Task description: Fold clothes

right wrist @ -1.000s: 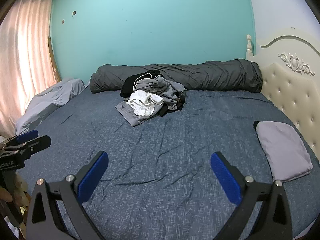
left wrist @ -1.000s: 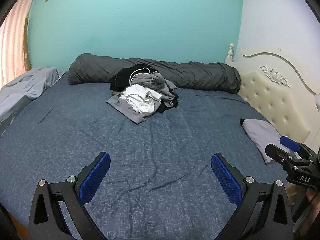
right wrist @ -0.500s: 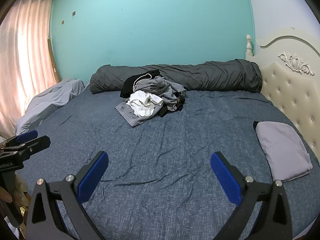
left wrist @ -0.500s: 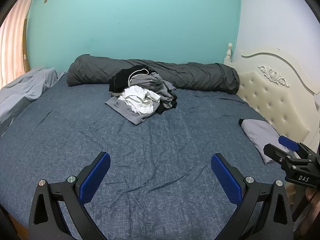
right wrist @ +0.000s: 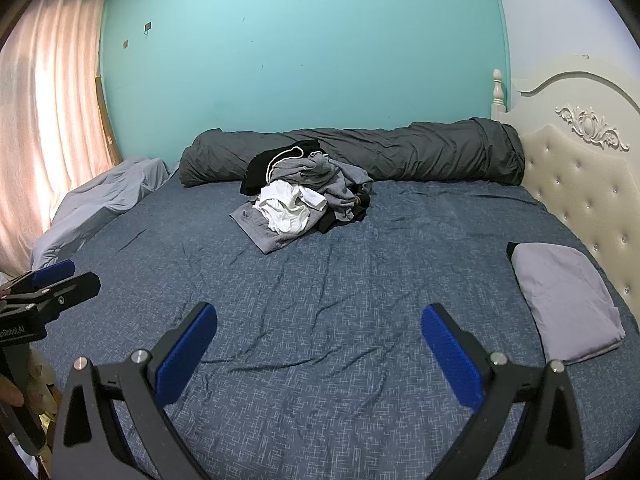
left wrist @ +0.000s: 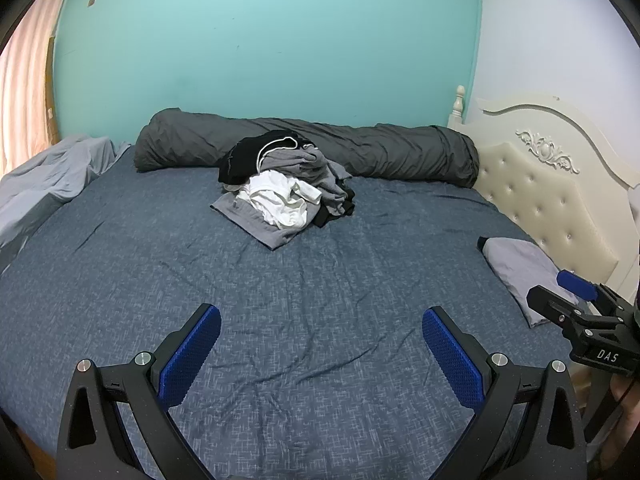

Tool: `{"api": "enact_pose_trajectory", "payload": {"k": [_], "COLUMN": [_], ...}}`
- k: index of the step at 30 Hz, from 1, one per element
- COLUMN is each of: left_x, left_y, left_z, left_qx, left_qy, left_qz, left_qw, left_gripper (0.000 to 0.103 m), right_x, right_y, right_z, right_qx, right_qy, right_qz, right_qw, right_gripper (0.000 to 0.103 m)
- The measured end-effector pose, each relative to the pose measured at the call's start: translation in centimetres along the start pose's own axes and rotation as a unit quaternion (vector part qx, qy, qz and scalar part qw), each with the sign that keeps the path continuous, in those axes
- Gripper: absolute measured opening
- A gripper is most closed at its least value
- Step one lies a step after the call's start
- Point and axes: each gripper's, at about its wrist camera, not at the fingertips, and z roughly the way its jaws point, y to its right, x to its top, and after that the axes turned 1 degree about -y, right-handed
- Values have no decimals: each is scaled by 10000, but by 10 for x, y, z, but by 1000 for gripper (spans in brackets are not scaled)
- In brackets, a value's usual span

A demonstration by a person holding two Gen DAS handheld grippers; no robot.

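Left wrist view: pile of clothes on bed, far side, against dark grey rolled duvet; white garment on top, grey and black pieces beneath. Folded grey garment lies apart, near cream headboard. Left hand-held gripper spread wide, blue pads empty, above bare sheet, well short of pile. Right hand-held gripper likewise wide, holding nothing, touching nothing. Grey blanket bunched at bed's left edge.

The left gripper has tilted slightly downward over the bed.
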Motion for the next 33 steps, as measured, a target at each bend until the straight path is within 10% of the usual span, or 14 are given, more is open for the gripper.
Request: {"api": "enact_pose_trajectory", "payload": {"k": [33], "left_x": [13], "left_y": [-21], "left_z": [38], "left_qx": [194], "left_qy": [-293], "left_qz": [-185], "left_qw": [9992], "left_gripper": [103], "right_x": [-3], "right_y": [13], "right_z": [35], "right_qx": [82], "right_qy": [-236], "right_qz": [133], "right_qw": [9996], "right_gripper": [103]}}
